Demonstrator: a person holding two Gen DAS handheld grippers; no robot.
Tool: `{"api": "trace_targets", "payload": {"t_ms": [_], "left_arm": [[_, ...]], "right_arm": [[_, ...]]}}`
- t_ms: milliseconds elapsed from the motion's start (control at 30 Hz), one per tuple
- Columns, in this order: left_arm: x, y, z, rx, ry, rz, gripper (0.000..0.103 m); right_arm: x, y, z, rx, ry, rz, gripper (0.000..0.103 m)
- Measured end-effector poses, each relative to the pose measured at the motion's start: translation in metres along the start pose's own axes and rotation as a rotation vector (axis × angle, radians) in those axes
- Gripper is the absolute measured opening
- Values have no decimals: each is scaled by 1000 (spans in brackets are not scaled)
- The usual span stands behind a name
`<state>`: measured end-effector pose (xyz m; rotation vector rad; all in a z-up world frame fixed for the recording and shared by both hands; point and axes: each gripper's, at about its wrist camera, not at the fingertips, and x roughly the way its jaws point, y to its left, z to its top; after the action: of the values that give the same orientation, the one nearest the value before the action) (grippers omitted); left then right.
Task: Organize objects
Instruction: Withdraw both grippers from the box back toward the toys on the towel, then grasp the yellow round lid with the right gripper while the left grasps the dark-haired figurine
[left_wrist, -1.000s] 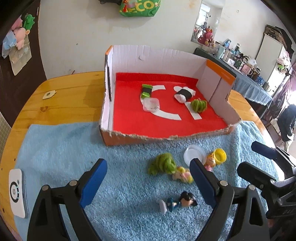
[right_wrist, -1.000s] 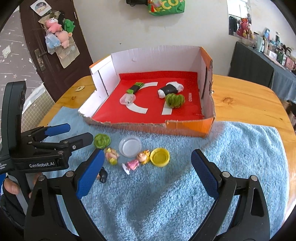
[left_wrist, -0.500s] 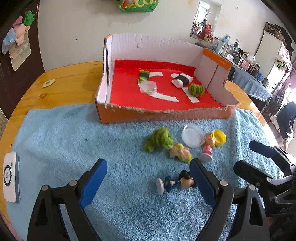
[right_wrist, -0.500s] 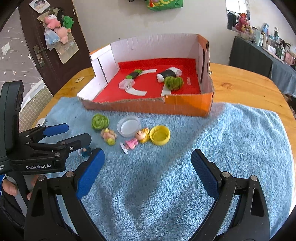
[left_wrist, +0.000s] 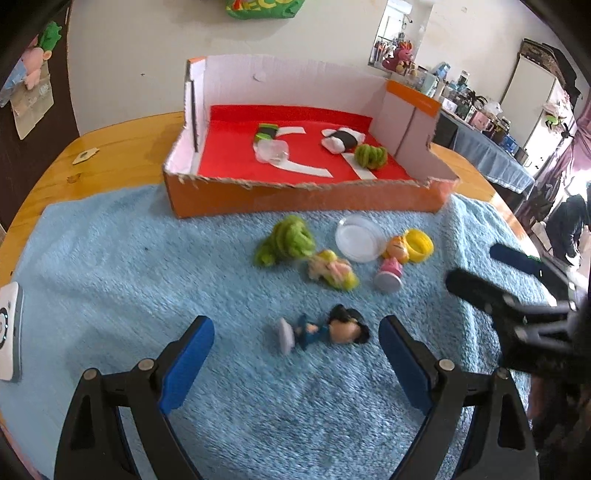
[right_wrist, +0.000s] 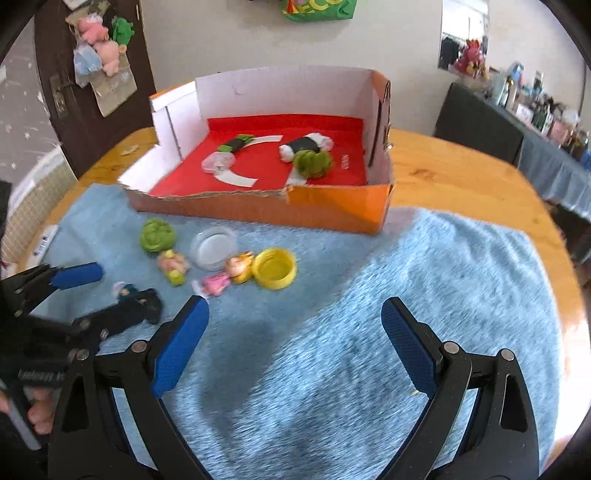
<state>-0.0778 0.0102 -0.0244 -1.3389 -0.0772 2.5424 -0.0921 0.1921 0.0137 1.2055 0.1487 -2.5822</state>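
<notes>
Lower and closer than a second ago, the left gripper (left_wrist: 295, 354) brackets the dark-haired figurine (left_wrist: 325, 330) at frame centre, jaws wide, nothing held. The right gripper (right_wrist: 295, 341) also gapes empty. Four items lie in the box (left_wrist: 306, 195); six remain on the towel (left_wrist: 110, 280).

I see a dark-haired figurine (left_wrist: 325, 331) lying flat on the blue towel (left_wrist: 110, 258); two more figurines (left_wrist: 332, 269), green yarn ball (left_wrist: 288, 242), clear lid (left_wrist: 358, 243), yellow cap (left_wrist: 419, 245) beyond.
</notes>
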Motion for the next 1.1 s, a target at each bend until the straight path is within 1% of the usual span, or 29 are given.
{"api": "trace_targets", "payload": {"t_ms": [100,200,400,467,533,600,667,733,767,800,833,867,900,967,1000,1100], "left_arm": [[4,-5,-3,3,5,5,92],[6,-7,-4,3,4,14,92],[8,-9,-7,9,-8,39,92],[9,-9,-8,13,-10,44,92],[9,-10,-8,19,-12,51,92],[10,-11,-8,24,-14,58,92],[10,-11,-8,24,-15,60,91],[11,-11,-8,23,-17,61,91],[11,-11,-8,23,-17,61,91],[11,-11,-8,22,-19,62,90],[11,-11,-9,22,-22,64,90],[11,-10,-9,20,-24,67,88],[11,-10,-8,18,-26,68,87],[10,-9,-8,16,-28,68,85],[10,-9,-8,15,-29,68,84],[8,-7,-8,6,-34,67,81]], "right_arm": [[7,3,6,-42,5,-44,96],[18,6,10,-71,19,-66,96],[35,5,12,-73,44,-65,95],[40,4,12,-70,51,-68,93],[43,4,13,-68,54,-61,87],[44,4,14,-67,55,-56,86],[46,5,15,-63,56,-50,81],[46,5,16,-61,55,-46,70],[46,6,17,-63,53,-50,68],[46,6,17,-64,51,-51,59],[46,6,18,-63,50,-41,45],[48,6,18,-57,58,-20,40],[49,6,18,-53,65,-5,37],[49,10,18,-65,60,-12,34],[49,11,17,-68,57,-7,29],[48,11,16,-61,52,-1,29]]}}
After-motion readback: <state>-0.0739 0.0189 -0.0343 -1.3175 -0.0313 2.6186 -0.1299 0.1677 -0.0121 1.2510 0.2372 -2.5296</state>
